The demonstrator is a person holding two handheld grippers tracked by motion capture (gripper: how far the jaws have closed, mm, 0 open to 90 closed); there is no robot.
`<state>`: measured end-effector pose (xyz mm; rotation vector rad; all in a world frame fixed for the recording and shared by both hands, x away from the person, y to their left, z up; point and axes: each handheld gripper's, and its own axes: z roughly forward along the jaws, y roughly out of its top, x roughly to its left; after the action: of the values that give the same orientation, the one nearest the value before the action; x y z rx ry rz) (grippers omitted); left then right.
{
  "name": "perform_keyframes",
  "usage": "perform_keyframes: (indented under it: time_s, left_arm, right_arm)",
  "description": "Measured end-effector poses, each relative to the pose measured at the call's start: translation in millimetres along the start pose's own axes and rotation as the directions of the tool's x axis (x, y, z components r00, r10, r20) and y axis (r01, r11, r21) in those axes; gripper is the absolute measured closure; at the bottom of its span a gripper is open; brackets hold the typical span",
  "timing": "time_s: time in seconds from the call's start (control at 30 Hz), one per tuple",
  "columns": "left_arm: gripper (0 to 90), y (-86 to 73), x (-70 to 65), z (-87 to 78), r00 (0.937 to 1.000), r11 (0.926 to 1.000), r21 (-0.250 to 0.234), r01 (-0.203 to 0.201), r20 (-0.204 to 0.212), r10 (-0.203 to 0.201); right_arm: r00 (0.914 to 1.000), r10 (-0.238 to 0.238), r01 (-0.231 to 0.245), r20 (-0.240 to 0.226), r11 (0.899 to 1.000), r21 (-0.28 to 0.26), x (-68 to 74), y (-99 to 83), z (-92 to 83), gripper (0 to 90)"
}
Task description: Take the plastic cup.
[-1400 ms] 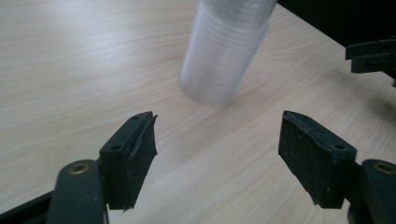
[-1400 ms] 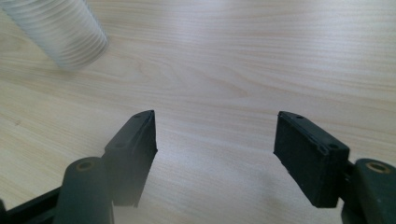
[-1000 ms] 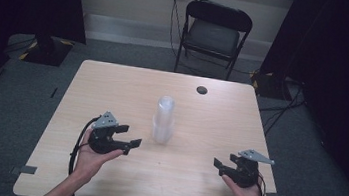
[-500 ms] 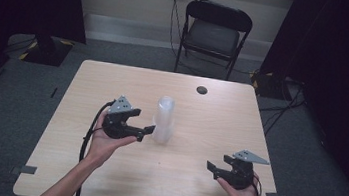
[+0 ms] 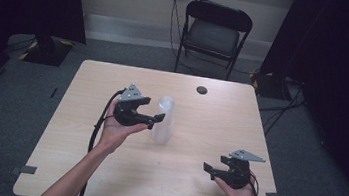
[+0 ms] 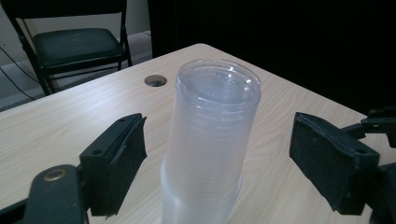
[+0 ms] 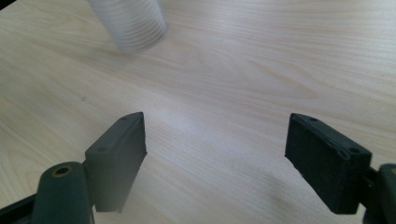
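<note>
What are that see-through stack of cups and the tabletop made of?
The stack of cups looks like thin clear plastic, slightly frosted: the wood shows through it, and fine nested rims ring its side. The table looks like pale wood-grain laminate, matte with a soft sheen; solid wood cannot be ruled out.

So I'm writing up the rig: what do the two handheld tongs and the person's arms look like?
Both the left tongs and right tongs are black, each topped by a grey three-cornered plate. Each has two flat, blocky black fingers. A black cable trails from the left one. The forearms are bare, with no sleeves in sight.
</note>
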<state>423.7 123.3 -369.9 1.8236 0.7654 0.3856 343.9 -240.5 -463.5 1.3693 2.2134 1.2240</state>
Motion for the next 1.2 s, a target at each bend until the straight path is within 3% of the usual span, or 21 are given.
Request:
perform_keyframes:
  time_s: [0.1,0.17,0.33,0.37,0.5,0.7,0.77,1.2]
  left_arm:
    - [18.7,-0.2,-1.9,10.3,0.9998,0.9999,0.015,-0.005,-0.021,0.005]
    - [20.8,-0.6,-1.9,16.0,0.9997,0.9996,0.022,-0.018,-0.018,0.018]
    - [20.4,-1.4,-1.3,28.4,0.9999,0.9993,0.036,-0.005,-0.015,0.006]
    - [19.9,-2.7,-2.4,33.8,0.9993,0.9982,0.053,-0.028,-0.024,0.029]
    - [19.5,-5.6,-2.8,43.9,0.9987,0.9970,0.064,-0.043,-0.026,0.044]
    - [19.0,-14.5,0.8,57.9,0.9991,0.9943,0.101,-0.034,-0.020,0.036]
    - [19.0,-18.9,3.3,63.6,0.9999,0.9929,0.118,-0.015,-0.008,0.016]
    - [28.2,-21.0,4.9,66.9,0.9997,0.9914,0.129,-0.023,-0.010,0.024]
  right_arm:
    - [1.0000,-0.008,0.008,-0.005,1.000,0.004,0.2,-1.2,1.0,20.3]
    - [0.9999,-0.009,0.009,-0.007,1.000,0.005,0.9,-1.4,1.5,20.3]
    - [0.9999,-0.016,0.016,-0.004,1.000,0.002,3.3,-1.9,0.2,20.3]
    - [0.9998,-0.021,0.021,-0.001,1.000,0.000,3.2,-2.7,-0.8,20.3]
    - [0.9999,-0.012,0.013,0.008,1.000,-0.003,2.9,-4.7,-3.9,20.3]
    - [0.9999,-0.003,0.003,0.013,1.000,-0.008,2.1,-7.6,-7.4,20.3]
    - [0.9999,-0.003,0.003,0.015,1.000,-0.013,1.5,-7.7,-7.9,20.4]
    - [0.9999,-0.004,0.004,0.010,1.000,-0.006,2.0,-9.5,-7.3,20.8]
